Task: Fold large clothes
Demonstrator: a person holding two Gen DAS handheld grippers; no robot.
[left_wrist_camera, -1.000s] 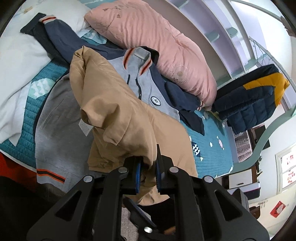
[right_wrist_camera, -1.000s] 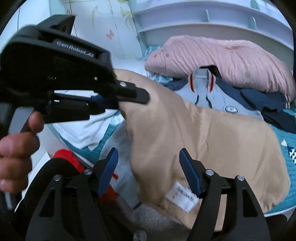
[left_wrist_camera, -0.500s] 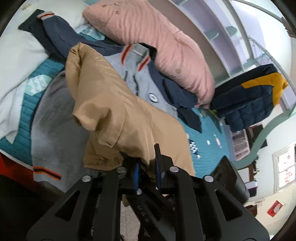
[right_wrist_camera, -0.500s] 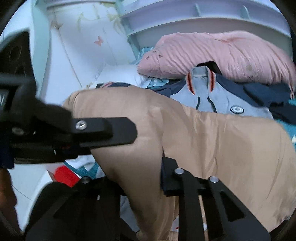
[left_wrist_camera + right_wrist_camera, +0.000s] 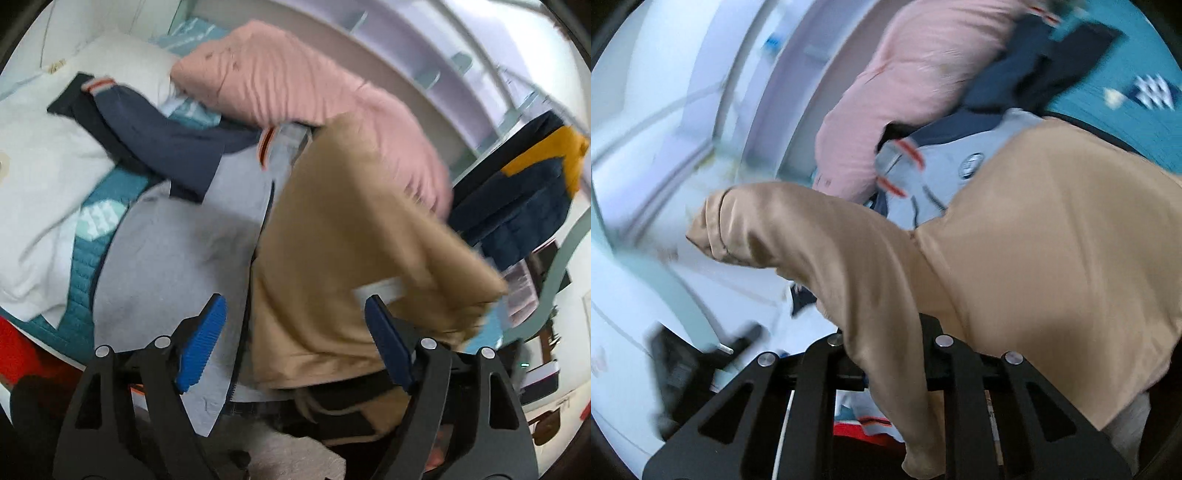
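Note:
A tan garment (image 5: 354,236) lies over a grey and navy jacket (image 5: 177,254) on the bed. My left gripper (image 5: 295,343) is open and empty, its blue pads (image 5: 201,343) on either side of the tan garment's near edge. My right gripper (image 5: 886,354) is shut on the tan garment (image 5: 1052,236) and lifts a fold of it, with one tan sleeve (image 5: 768,225) hanging out to the left. The jacket's grey front (image 5: 942,170) shows behind it. Both views are blurred by motion.
A pink pillow (image 5: 295,88) lies at the head of the bed beside a white quilt (image 5: 40,166). The teal bedspread (image 5: 1126,99) is under the clothes. A navy and yellow puffer jacket (image 5: 528,192) hangs at the right. Lilac shelves (image 5: 424,55) stand behind the bed.
My left gripper has opened and let go of the tan garment. My right gripper has shut on the garment and swung it to the right, uncovering the left side of the grey jacket.

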